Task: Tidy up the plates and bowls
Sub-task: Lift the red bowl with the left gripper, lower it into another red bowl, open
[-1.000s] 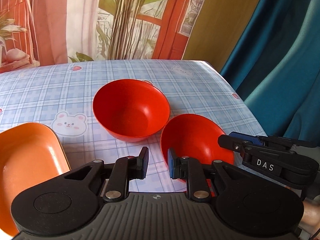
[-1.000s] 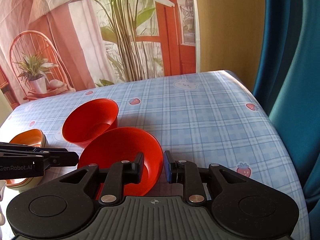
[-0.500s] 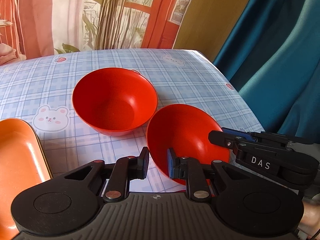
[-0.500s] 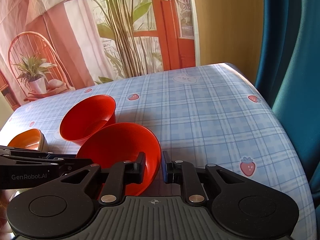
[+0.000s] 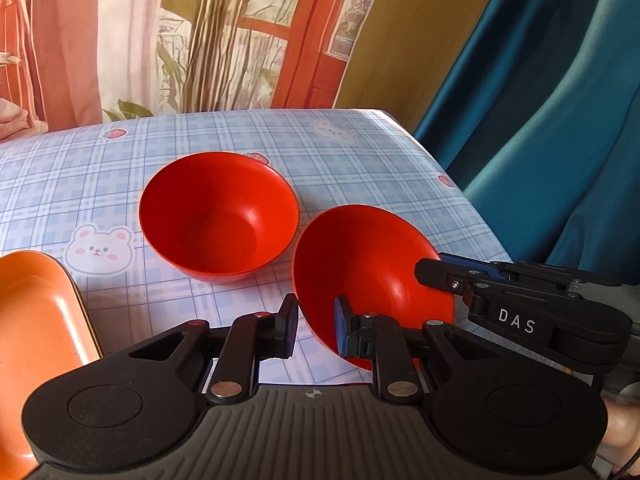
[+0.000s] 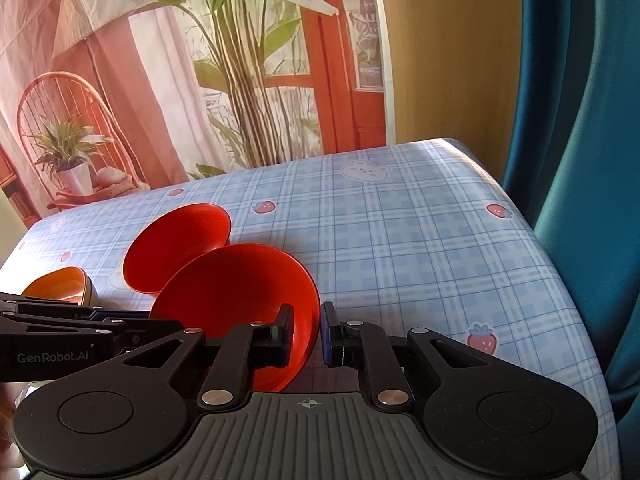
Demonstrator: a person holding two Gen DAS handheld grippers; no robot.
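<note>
Right wrist view: near bowl point(image 6: 240, 300) is clamped at lower centre by both tools point(image 6: 306, 336); stacking into far bowl point(image 6: 176, 244) is judged outstanding.

Blue plaid-clothed table point(image 5: 360, 152), upright red bowl point(image 5: 219, 216), orange tray point(image 5: 36, 312) at left edge.

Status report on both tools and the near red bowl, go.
Both tools, left and right, shut on the tilted near red plastic bowl's rim. Second red bowl upright beside it. Nothing between.
</note>
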